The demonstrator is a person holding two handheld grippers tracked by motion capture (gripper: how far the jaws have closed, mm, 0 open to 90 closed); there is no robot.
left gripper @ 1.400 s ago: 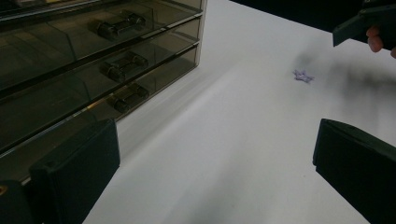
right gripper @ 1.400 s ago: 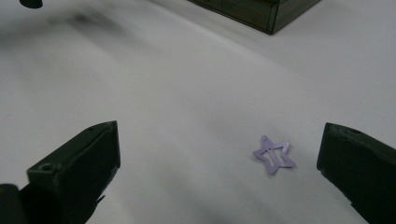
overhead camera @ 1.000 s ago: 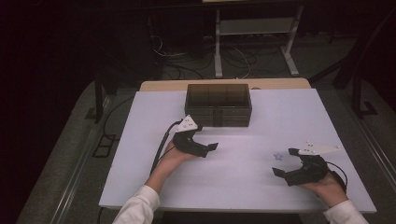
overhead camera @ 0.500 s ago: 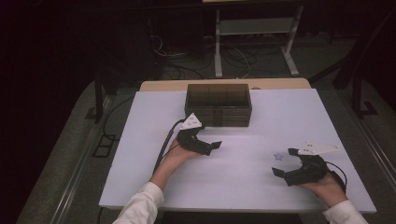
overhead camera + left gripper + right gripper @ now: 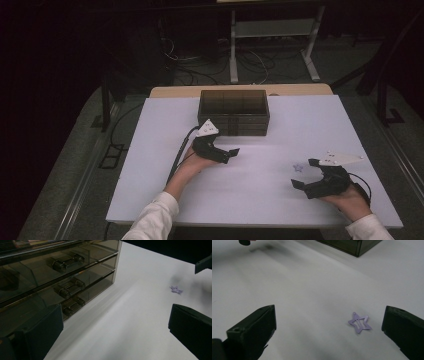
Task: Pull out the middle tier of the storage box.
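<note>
With both claws spread wide, the right claw (image 5: 306, 175) should probably drop low and flat to pinch the purple star clip (image 5: 359, 322) lying on the white surface (image 5: 165, 125), while the left claw (image 5: 227, 151) nears the drawer box (image 5: 234, 111)

The drawer box (image 5: 233, 112) stands at the table's (image 5: 150, 165) far middle, the sole tall obstacle. Bare tabletop lies open on both sides of the box and in front of it, where just a flat star clip (image 5: 298, 167) lies off to the right.
</note>
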